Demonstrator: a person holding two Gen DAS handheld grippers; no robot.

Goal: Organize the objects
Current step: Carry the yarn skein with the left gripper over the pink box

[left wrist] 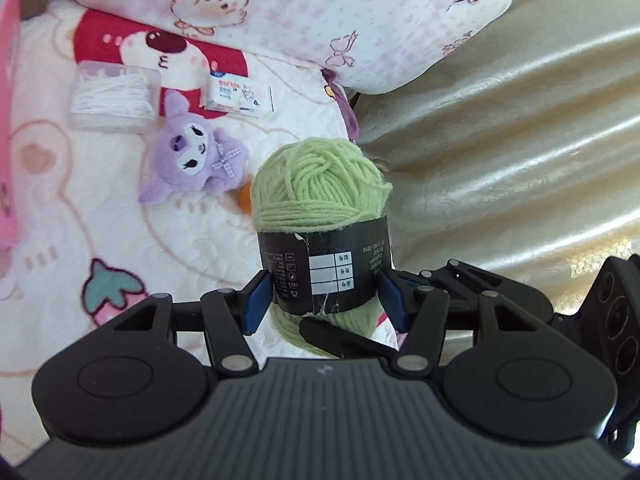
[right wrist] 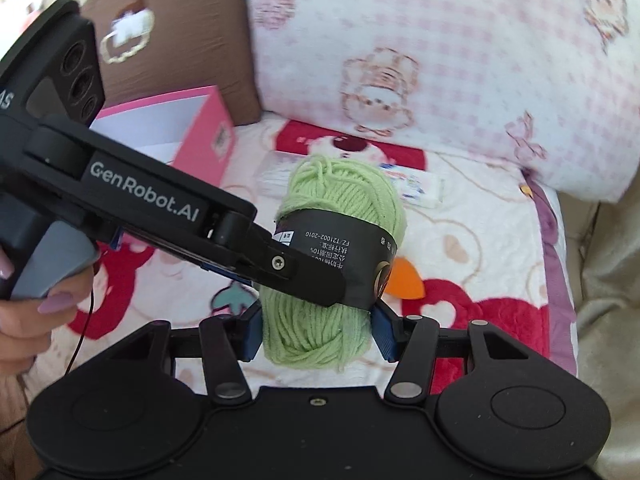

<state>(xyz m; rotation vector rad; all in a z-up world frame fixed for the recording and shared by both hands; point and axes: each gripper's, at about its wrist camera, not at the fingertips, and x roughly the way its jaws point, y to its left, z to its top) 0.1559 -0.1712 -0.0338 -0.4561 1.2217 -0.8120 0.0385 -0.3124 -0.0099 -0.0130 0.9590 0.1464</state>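
A ball of light green yarn (left wrist: pixel 320 184) with a black paper band is held above the bed blanket. My left gripper (left wrist: pixel 324 296) is shut on its band, blue pads on both sides. My right gripper (right wrist: pixel 316 332) is shut on the lower end of the same yarn (right wrist: pixel 344 200); the left gripper's body (right wrist: pixel 160 208) crosses in front of it from the left. A purple plush toy (left wrist: pixel 196 156), a clear box of cotton swabs (left wrist: pixel 114 96), a tissue pack (left wrist: pixel 236 92) and a small orange piece (right wrist: pixel 406 278) lie on the blanket.
A pink open box (right wrist: pixel 192 128) stands at the left on the blanket, with a brown cushion (right wrist: pixel 192 20) behind it. A pink checked pillow (right wrist: pixel 440 40) lies along the back. A cream leather surface (left wrist: pixel 520 140) is at the right.
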